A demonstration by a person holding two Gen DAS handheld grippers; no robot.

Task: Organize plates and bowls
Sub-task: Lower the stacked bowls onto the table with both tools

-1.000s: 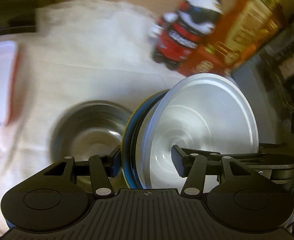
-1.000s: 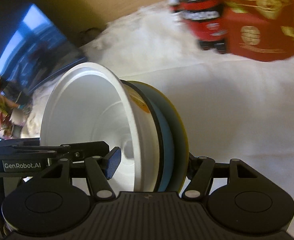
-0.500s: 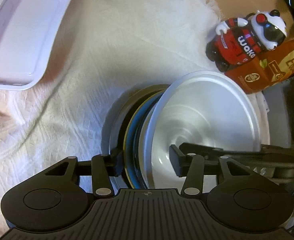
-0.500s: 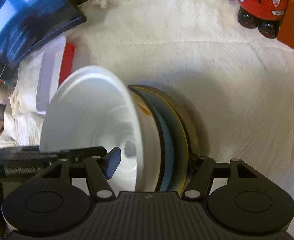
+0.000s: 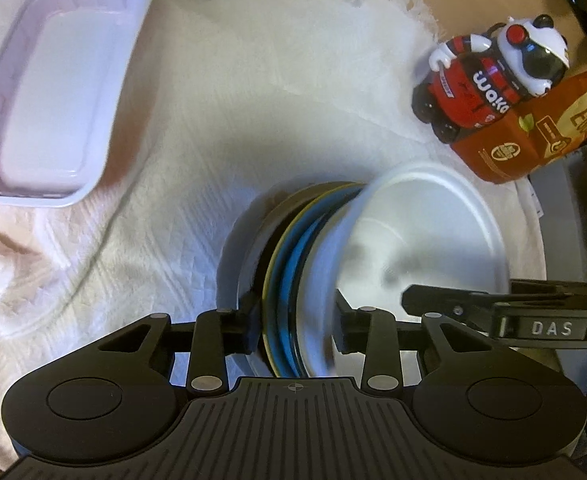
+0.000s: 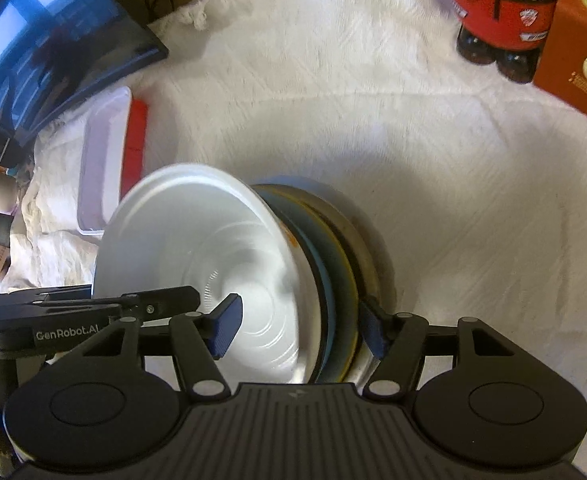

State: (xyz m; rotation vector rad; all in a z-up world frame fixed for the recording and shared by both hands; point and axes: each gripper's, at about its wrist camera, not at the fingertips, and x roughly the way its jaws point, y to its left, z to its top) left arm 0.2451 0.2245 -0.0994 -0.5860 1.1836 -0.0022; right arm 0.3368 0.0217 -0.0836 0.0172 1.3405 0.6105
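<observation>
- The left hand-held gripper (image 5: 295, 320) is pointed steeply down, with its jaws closing round the near rim of the stack of dishes (image 5: 293, 280). One finger is placed outside the steel bowl (image 5: 249, 264) and the other inside the white bowl (image 5: 421, 240). Whether the pads are pressing yet cannot be told.
- The right hand-held gripper (image 6: 299, 332) is clamped across the opposite rim of the same stack, with one pad inside the white bowl.
- The stack is judged to be seated in the steel bowl, near the middle of the cloth-covered worktop (image 5: 213, 100).
- Both grips should be matched in height so that the plates are kept level and nested.
- The pale tray (image 5: 49, 92), towards the far left corner, and the toy (image 5: 489, 80) and box (image 5: 513, 144), at the far right edge, should be given room.
</observation>
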